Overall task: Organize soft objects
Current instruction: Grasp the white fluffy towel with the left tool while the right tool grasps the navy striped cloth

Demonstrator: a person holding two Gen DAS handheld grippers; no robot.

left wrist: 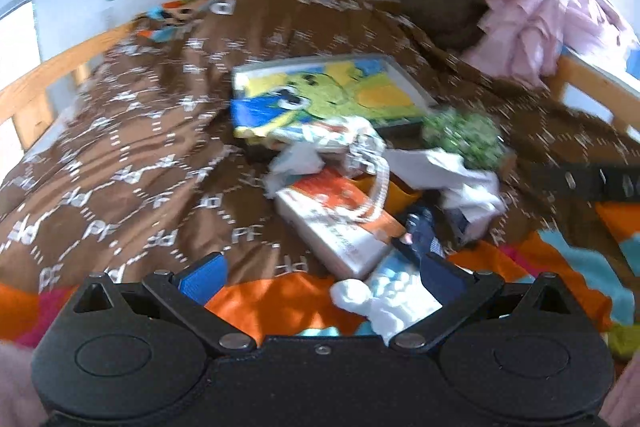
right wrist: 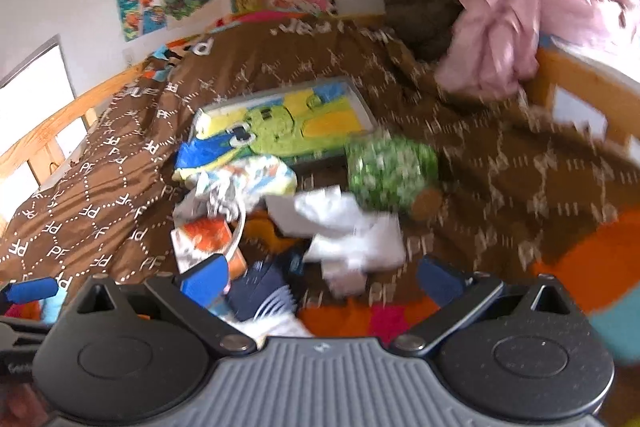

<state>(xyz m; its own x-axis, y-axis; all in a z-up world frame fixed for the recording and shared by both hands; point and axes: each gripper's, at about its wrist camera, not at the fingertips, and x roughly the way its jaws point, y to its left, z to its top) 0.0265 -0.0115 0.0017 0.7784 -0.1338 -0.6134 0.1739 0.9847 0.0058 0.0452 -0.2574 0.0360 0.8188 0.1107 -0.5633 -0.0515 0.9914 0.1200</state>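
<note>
Left gripper (left wrist: 320,273), right gripper (right wrist: 320,273): both spread wide, holding nothing.
White socks (left wrist: 376,301) directly under left gripper; white cloth (right wrist: 344,227) just ahead of right.

Bare brown duvet (left wrist: 120,147) left, heaped clutter pile (left wrist: 360,179) centre, pink garment (left wrist: 536,11) blocking far right

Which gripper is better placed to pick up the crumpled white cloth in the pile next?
Right, probably. The right gripper is open, with the crumpled white cloth lying just ahead between its blue fingers. From the left gripper, also open, that cloth sits farther off to its right, behind the white sock.
</note>
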